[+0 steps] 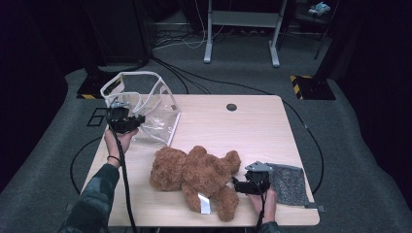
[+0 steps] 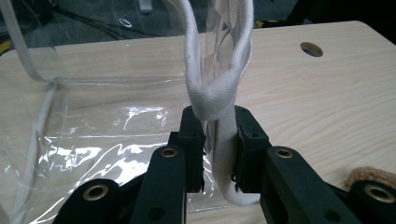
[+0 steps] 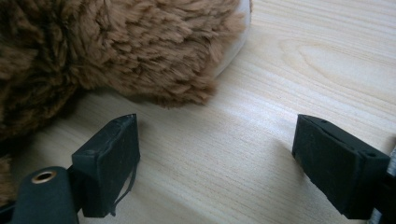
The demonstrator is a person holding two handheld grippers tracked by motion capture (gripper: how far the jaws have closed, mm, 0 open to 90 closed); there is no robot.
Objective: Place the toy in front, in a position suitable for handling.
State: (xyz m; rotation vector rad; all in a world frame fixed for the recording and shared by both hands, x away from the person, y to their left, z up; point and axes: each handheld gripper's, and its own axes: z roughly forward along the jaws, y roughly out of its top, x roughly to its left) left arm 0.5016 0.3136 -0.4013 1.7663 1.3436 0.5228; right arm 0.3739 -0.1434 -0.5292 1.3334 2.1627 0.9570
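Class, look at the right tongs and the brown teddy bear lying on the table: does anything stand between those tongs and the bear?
Nothing visible does. The right tongs stand open just short of the teddy bear, with bare table between them. The left tongs are off to the side, shut on the clear bag's white strap.

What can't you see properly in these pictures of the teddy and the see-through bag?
- Teddy bear: face hidden in the high view; it lies turned away.
- Its white tag: print too small, high view.
- Bag strap: cut off by the top edge in the left gripper view.
- Grey cloth: partly behind the right gripper, high view.
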